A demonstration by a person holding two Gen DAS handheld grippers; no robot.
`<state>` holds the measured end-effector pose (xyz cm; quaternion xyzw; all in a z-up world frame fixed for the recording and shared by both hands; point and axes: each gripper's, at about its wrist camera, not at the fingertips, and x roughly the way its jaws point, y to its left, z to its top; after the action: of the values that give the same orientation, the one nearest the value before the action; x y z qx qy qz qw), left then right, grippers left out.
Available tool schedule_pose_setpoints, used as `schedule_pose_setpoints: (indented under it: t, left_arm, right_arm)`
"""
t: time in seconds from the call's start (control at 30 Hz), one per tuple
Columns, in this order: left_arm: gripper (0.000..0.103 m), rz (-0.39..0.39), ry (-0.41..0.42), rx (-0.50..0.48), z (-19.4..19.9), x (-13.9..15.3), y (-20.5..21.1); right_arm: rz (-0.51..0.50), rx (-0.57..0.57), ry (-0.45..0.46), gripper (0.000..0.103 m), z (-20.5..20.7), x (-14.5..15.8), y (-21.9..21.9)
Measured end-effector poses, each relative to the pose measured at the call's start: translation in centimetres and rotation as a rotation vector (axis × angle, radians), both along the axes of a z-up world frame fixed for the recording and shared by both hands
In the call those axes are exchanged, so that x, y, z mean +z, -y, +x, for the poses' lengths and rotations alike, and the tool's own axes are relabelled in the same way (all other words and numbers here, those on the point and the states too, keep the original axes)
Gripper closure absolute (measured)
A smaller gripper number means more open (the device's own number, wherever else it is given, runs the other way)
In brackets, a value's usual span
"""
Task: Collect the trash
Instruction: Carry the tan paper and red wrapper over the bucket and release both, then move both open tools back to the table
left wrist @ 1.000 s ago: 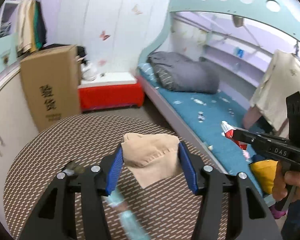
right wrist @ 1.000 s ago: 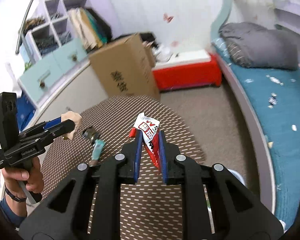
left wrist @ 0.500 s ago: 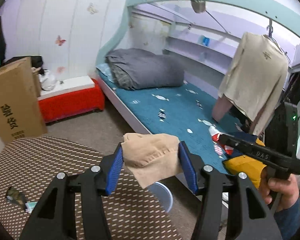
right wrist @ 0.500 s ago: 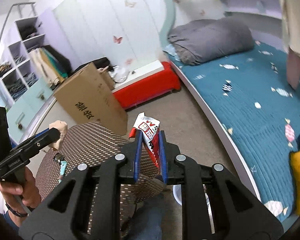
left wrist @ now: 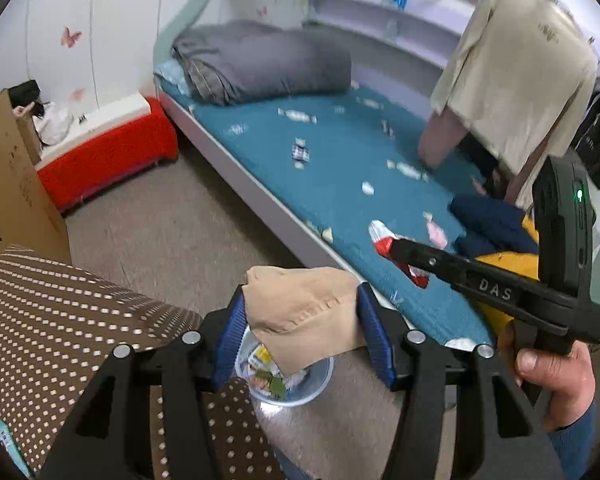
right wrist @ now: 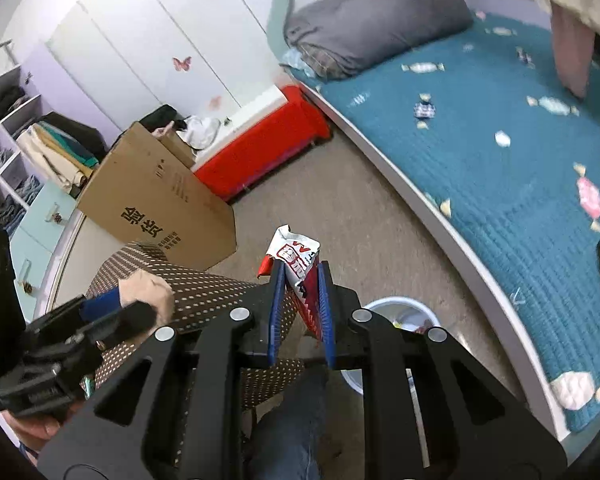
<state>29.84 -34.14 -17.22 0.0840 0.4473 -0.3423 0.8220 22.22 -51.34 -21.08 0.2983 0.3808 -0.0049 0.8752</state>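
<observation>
My left gripper is shut on a crumpled tan paper wad, held just above a white bin on the floor that has wrappers in it. My right gripper is shut on a red and white snack wrapper, above and left of the same bin. In the left wrist view the right gripper comes in from the right, held by a hand, with the wrapper at its tip. The left gripper with the tan wad shows at left in the right wrist view.
A round table with a brown dotted cloth lies at left, a teal wrapper on its edge. A cardboard box and a red bench stand beyond. A bed with a teal cover runs along the right. The person's leg is below.
Both grippers swung away from the table toward the bed and sank, each still gripping its piece of trash. The white bin has come into view under them.
</observation>
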Motion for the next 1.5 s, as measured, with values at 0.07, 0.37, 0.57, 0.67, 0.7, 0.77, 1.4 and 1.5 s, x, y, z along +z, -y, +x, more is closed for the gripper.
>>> schedule_pose_setpoints:
  t: [0.07,0.37,0.57,0.67,0.7,0.77,1.4,1.5]
  left_arm:
    - [0.049,0.032,-0.025,-0.014,0.5,-1.2,1.0]
    - [0.045,0.21,-0.103,-0.122,2.0,-6.1,4.7]
    - [0.013,0.224,-0.088,-0.093,2.4,-6.3,4.5]
    - [0.012,0.212,-0.083,-0.06,2.5,-5.9,4.0]
    - [0.012,0.205,-0.076,-0.048,2.5,-5.7,3.8]
    - [0.012,0.181,-0.063,-0.02,2.4,-5.0,3.1]
    - [0.009,-0.021,0.122,0.142,-2.6,4.7,-6.8]
    - [0.009,-0.056,0.139,0.174,-3.3,6.1,-9.3]
  right_arm:
    - [0.025,-0.005,-0.025,0.086,0.7,-1.5,0.5]
    - [0.123,-0.015,-0.13,0.076,2.9,-7.0,1.9]
    - [0.187,-0.043,-0.16,0.029,2.6,-9.1,2.8]
    - [0.185,-0.064,-0.157,0.008,2.0,-8.9,3.0]
    - [0.178,-0.073,-0.153,0.006,1.7,-8.6,3.0]
    - [0.142,-0.088,-0.157,0.006,1.1,-7.8,2.8]
    - [-0.16,-0.058,-0.001,0.006,-2.1,5.2,-5.8]
    - [-0.193,-0.039,0.034,0.006,-2.6,7.1,-7.9]
